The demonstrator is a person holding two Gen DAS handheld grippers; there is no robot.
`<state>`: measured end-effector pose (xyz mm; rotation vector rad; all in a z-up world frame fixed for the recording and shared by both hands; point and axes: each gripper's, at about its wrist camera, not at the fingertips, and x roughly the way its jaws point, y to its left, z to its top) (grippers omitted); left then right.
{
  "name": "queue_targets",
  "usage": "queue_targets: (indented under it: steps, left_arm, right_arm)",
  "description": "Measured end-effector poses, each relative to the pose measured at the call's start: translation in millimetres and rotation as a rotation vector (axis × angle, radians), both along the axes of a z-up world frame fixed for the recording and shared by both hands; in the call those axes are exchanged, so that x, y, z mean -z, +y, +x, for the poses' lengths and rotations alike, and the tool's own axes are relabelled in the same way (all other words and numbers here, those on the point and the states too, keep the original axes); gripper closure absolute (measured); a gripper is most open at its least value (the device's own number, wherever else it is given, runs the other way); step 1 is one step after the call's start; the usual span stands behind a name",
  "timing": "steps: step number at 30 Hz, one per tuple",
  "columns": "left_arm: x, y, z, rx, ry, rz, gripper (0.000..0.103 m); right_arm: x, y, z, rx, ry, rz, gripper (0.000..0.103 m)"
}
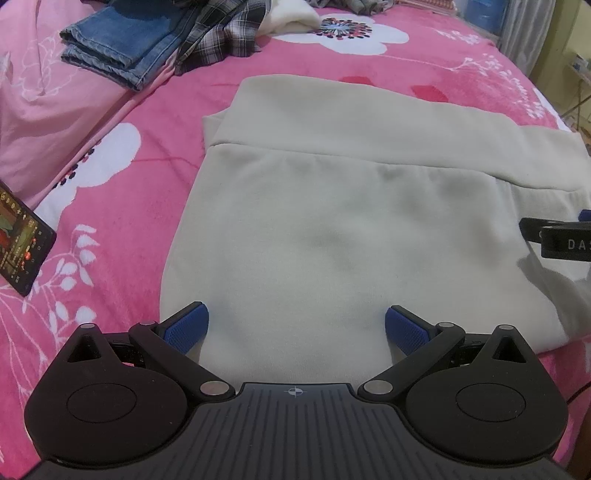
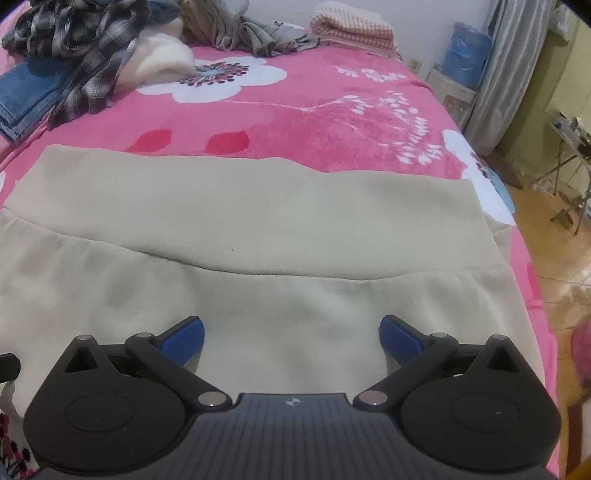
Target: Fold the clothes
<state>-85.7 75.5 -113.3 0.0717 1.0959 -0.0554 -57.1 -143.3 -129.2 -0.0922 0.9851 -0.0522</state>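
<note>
Left gripper (image 1: 296,326) and right gripper (image 2: 291,334), fingers spread and empty, hovered over the cream garment (image 1: 332,229) ahead.

A bed (image 2: 332,122) under a pink flowered blanket fills the room; grey curtain (image 2: 509,74) hangs at right beside a white wall (image 2: 417,22), wooden floor (image 2: 554,258) below, lit evenly

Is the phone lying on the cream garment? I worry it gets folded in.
No, the phone lies on the pink blanket, left of the cream garment and apart from it.
</note>
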Motion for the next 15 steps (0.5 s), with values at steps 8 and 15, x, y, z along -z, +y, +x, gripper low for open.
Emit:
queue_targets:
  steps: [8,15]
  left_arm:
    - [0.4,-0.2,-0.4,0.001,-0.004,0.001,0.000]
    - [2.1,4.5,-3.7,0.024,-0.036,-0.024,0.000]
  right_arm:
    - [3.3,-6.0,5.8,-0.064,-0.023,0.033,0.000]
    - [6.8,-7.7,0.0,-0.028,-0.079,0.060,0.000]
